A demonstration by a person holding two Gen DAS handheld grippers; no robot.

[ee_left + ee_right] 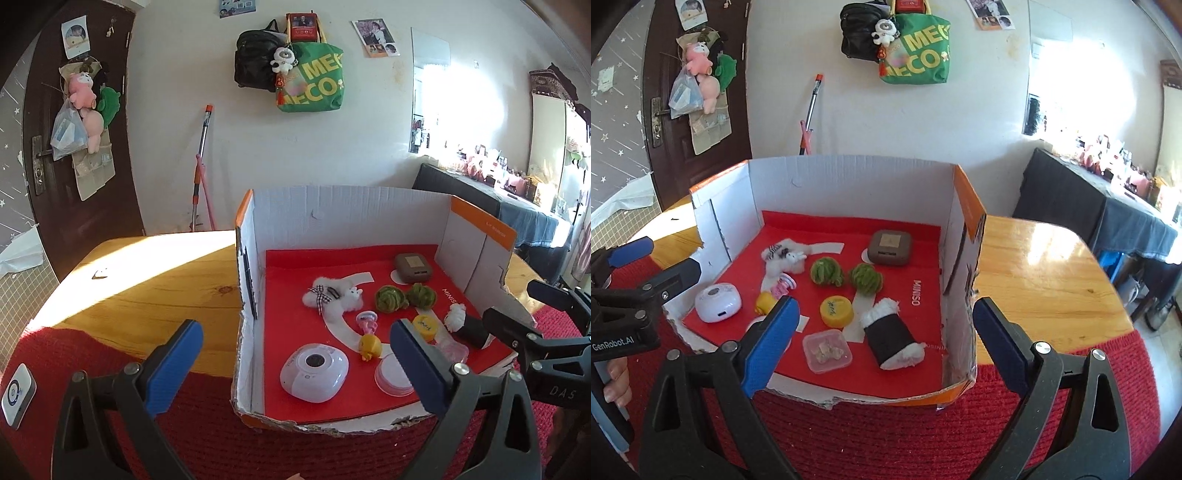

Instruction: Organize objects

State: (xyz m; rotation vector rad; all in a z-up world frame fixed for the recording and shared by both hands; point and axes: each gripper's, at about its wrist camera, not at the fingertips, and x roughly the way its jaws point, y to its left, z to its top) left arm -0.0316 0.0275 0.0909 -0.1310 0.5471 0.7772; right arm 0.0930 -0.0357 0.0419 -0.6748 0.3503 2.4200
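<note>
Both grippers, left (295, 363) and right (882, 343), hover wide open and empty at the near edge of the cardboard box (849, 177) (red-lined), where the black-and-white plush roll (892, 334) lies near its right wall.

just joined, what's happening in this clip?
A person holds two handheld grippers in front of a cardboard box of small items. Left gripper and right gripper are both open and empty, hovering at the box's near edge. The yellow cap, green yarn balls and black roll lie untouched on the red liner.
</note>
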